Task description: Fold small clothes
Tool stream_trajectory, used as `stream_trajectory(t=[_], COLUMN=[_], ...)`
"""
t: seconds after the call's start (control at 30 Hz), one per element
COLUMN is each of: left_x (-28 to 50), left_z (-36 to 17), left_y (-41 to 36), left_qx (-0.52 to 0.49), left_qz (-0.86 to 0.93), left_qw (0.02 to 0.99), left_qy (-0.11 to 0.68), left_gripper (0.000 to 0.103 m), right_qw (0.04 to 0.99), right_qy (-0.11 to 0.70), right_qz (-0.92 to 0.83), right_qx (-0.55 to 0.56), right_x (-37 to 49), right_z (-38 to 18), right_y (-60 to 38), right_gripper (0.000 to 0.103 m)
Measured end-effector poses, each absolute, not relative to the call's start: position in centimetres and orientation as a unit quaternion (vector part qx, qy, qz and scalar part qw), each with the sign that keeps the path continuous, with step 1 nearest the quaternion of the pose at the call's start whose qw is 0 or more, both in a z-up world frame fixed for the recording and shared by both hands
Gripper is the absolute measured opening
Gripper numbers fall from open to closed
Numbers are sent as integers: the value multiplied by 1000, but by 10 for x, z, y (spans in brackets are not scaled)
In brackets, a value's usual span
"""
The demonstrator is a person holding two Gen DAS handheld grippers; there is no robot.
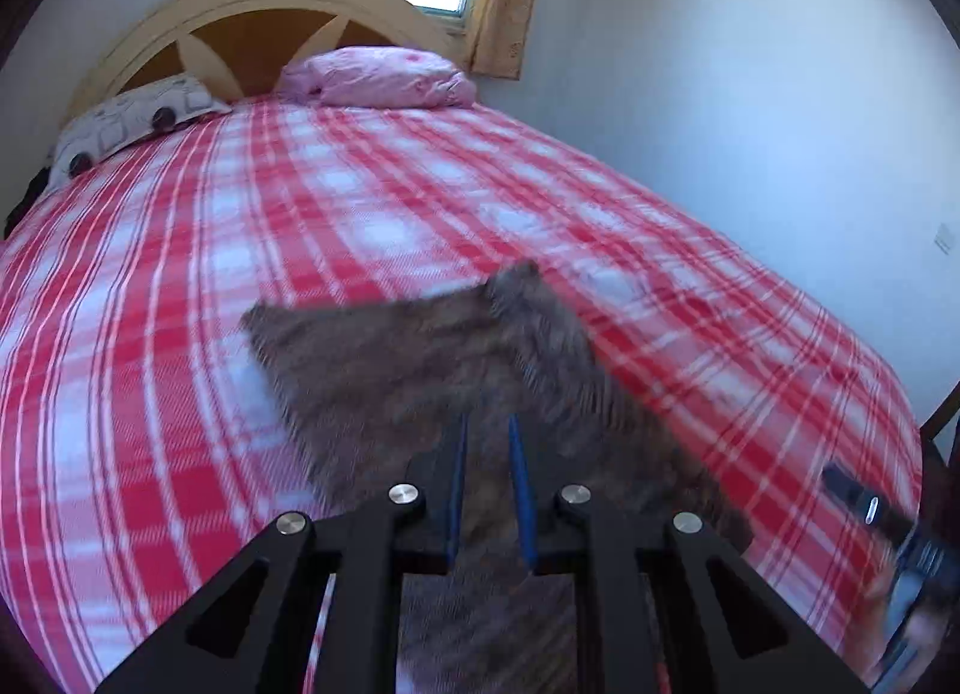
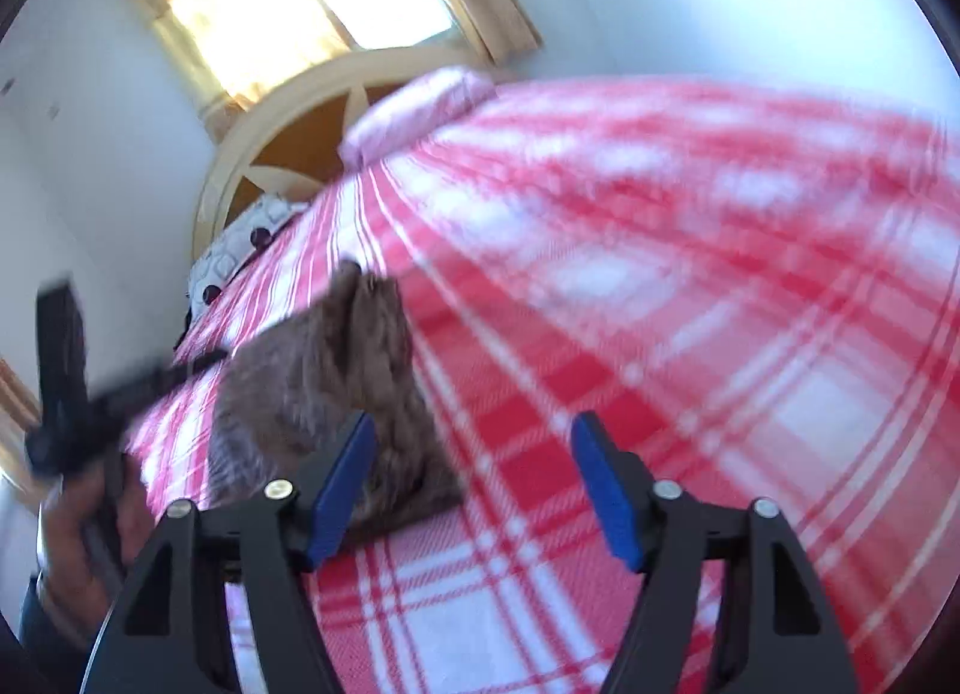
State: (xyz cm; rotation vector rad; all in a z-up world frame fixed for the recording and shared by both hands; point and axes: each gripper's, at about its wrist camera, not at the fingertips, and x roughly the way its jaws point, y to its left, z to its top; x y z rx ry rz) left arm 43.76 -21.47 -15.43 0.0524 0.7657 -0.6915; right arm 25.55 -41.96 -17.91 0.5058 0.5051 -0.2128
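Observation:
A small brown-grey striped garment (image 1: 420,370) lies on the red and white plaid bed (image 1: 180,274), blurred by motion. My left gripper (image 1: 489,436) is shut on the near part of the garment, its blue pads close together with cloth between them. In the right wrist view the garment (image 2: 324,370) lies left of centre on the bed (image 2: 660,334). My right gripper (image 2: 471,442) is open and empty above the bed, just right of the garment. The left gripper (image 2: 78,400) shows at the far left of that view, held by a hand.
A pink pillow (image 1: 384,76) and a patterned white pillow (image 1: 126,118) lie at the wooden headboard (image 1: 264,16). A white wall (image 1: 750,94) runs along the bed's right side. The right gripper's body (image 1: 888,520) shows at the bed's right edge.

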Motion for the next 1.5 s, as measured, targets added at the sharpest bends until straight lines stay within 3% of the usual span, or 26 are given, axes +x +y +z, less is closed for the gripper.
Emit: stream_trajectory(t=[0.33, 0.4, 0.43, 0.47, 0.5, 0.53, 0.9, 0.97, 1.1, 1.17, 1.2, 1.23, 1.27, 1.3, 1.37, 1.5], left_x=[414, 413, 412, 410, 407, 404, 392, 383, 385, 393, 396, 398, 400, 401, 402, 406], left_z=[-188, -188, -188, -187, -186, -185, -189, -186, -182, -184, -183, -183, -183, -183, -187, -196], left_y=[-203, -201, -200, -200, -202, -205, -215, -214, -206, -199, -195, -191, -189, -188, -188, -194], left_qx=[31, 15, 2, -15, -16, -11, 58, 75, 74, 57, 45, 31, 24, 19, 16, 34], left_qz=[-319, -337, -350, -368, -377, -378, -364, -355, -330, -320, -319, -319, -318, -317, -315, -303], left_qw=[873, 868, 863, 856, 853, 853, 866, 876, 893, 893, 893, 893, 893, 893, 891, 889], left_qy=[367, 365, 365, 362, 361, 360, 339, 319, 299, 310, 315, 317, 318, 319, 327, 343], left_gripper=[16, 35, 54, 72, 79, 80, 80, 80, 80, 80, 80, 80, 80, 80, 80, 81], right_qw=[910, 899, 897, 895, 891, 891, 888, 888, 888, 900, 902, 901, 904, 906, 900, 883], right_qy=[357, 389, 397, 405, 415, 417, 440, 441, 437, 408, 399, 392, 384, 385, 417, 451], right_qz=[39, 49, 43, 34, 29, 21, -47, -75, -56, -30, -13, 8, 19, 22, 11, 2], right_qx=[209, 195, 189, 185, 180, 179, 129, 110, 131, 150, 166, 183, 189, 175, 128, 127], right_x=[388, 411, 419, 425, 428, 428, 429, 431, 424, 407, 400, 392, 390, 389, 396, 407], right_z=[-165, -173, -177, -181, -184, -185, -195, -192, -187, -173, -168, -163, -161, -160, -168, -195], right_y=[-388, -382, -380, -380, -380, -381, -393, -401, -421, -419, -418, -415, -412, -405, -389, -384], right_gripper=[61, 59, 48, 29, 17, 10, 6, 1, 3, 18, 30, 65, 78, 75, 42, 39])
